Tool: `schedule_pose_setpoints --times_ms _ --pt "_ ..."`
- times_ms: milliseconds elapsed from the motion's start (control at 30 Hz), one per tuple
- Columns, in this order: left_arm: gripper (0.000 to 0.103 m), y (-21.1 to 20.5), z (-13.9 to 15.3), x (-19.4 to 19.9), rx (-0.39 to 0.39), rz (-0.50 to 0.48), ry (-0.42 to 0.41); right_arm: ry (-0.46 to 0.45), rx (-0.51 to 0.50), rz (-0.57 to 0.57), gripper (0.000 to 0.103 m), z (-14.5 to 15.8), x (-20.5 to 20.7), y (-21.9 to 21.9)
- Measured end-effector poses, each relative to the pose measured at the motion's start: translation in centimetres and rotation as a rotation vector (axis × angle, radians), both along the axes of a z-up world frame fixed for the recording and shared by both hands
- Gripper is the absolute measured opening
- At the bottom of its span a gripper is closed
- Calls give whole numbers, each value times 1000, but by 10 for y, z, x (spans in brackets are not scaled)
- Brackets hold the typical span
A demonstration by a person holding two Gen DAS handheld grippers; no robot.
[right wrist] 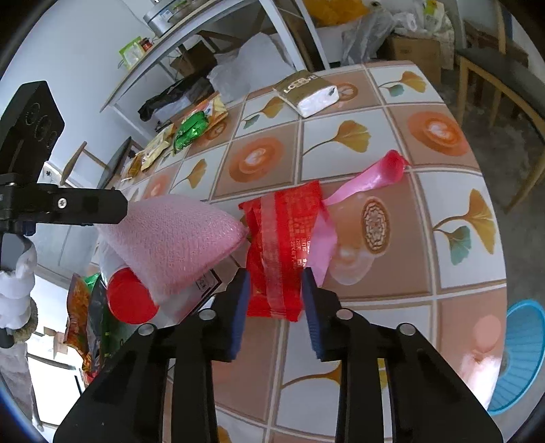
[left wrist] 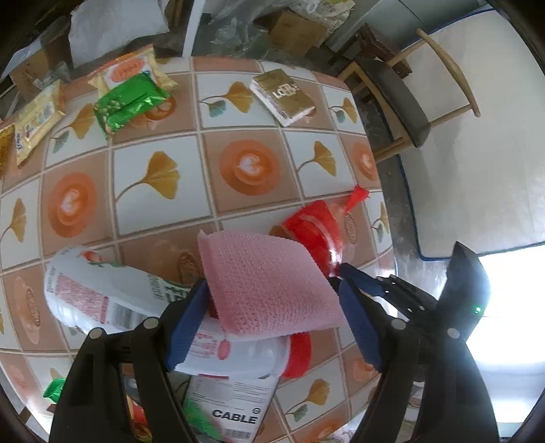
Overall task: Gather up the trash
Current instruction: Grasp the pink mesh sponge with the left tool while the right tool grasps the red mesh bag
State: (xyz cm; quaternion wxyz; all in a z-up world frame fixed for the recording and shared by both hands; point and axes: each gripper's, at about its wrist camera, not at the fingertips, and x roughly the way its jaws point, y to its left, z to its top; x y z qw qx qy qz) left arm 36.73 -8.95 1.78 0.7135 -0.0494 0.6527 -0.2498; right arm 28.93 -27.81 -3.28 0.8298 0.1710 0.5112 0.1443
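right claw (right wrist: 274, 308) sits narrowed on a red wrapper (right wrist: 282, 248), blue pads against both its sides, low on the tiled worktop (right wrist: 391, 129). left claw (left wrist: 272, 320) stands wide around a pink foam sheet (left wrist: 269, 283) lying over a white bottle (left wrist: 98, 293); pad contact unclear.

Lived-in home dining corner, doubling as storage. Surface (right wrist: 453, 272) under wipe-clean cloth printed with ginkgo leaves and latte cups. Wooden chair (left wrist: 402, 98) with dark cushion beside it. Tissue pack (right wrist: 308, 90) and snack packets (left wrist: 126, 88) lie about. Behind: metal shelf (right wrist: 190, 37) with jar and pouch, cardboard boxes (left wrist: 296, 29), plastic bags (right wrist: 371, 32) heaped against pale wall.
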Motion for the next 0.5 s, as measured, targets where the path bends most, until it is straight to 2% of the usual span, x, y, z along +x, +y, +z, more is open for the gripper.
schedule_pose_setpoints --times_ms 133,300,500 --pt "72 -4 -1 -2 3 -4 -9 4 13 -6 16 -3 1 -2" --pt "50 -3 0 -5 20 11 -49 -1 13 -17 13 -3 -1 -6" --pt "33 3 7 -8 -21 30 -75 -12 22 -30 12 -2 -5 -10"
